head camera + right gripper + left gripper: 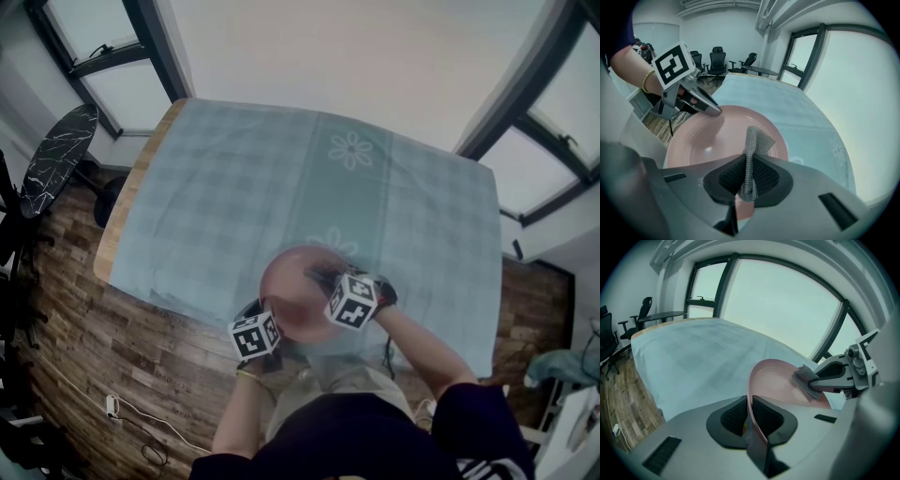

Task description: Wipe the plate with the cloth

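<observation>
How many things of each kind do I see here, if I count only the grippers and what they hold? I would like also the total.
plate: 1
cloth: 1
grippers: 2 (left gripper shut on the plate's rim, right gripper shut on the cloth)
Total: 4

Pink plate (776,380) between clamped jaws
</observation>
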Demonstrator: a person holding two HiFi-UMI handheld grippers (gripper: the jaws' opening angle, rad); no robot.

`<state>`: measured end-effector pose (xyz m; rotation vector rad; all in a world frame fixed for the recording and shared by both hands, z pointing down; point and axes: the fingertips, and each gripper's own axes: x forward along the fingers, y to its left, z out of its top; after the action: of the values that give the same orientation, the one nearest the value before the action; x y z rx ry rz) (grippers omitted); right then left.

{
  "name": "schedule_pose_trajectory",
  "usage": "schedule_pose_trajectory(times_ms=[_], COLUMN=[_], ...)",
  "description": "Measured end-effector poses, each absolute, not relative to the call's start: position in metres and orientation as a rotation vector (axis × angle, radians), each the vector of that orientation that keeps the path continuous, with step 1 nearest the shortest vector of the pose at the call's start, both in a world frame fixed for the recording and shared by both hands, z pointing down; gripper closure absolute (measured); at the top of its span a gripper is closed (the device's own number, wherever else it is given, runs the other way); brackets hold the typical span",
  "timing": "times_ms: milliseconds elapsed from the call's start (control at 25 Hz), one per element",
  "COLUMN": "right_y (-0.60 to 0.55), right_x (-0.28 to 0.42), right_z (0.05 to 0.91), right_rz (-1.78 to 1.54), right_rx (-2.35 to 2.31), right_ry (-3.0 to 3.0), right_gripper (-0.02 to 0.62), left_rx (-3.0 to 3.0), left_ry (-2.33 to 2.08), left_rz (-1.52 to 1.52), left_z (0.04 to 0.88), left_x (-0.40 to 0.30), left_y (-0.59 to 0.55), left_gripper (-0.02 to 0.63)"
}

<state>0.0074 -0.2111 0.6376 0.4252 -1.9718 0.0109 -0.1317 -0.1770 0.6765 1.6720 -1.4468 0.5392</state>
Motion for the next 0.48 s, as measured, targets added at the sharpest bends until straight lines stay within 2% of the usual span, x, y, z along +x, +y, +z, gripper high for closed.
schedule_pose_trajectory(times_ms=[480], right_y=[-0.229], right_x=[0.039], right_z=[0.663], right_rz=[-0.011], right_rx=[0.479], right_ry=[-1.833], right_gripper=[0.561], left_rx=[1.676], left_ry=[-1.444], left_rz=[0.539], left_z=[0.677], left_x=[-0.132], left_y=[-0.177], left_gripper=[0.560])
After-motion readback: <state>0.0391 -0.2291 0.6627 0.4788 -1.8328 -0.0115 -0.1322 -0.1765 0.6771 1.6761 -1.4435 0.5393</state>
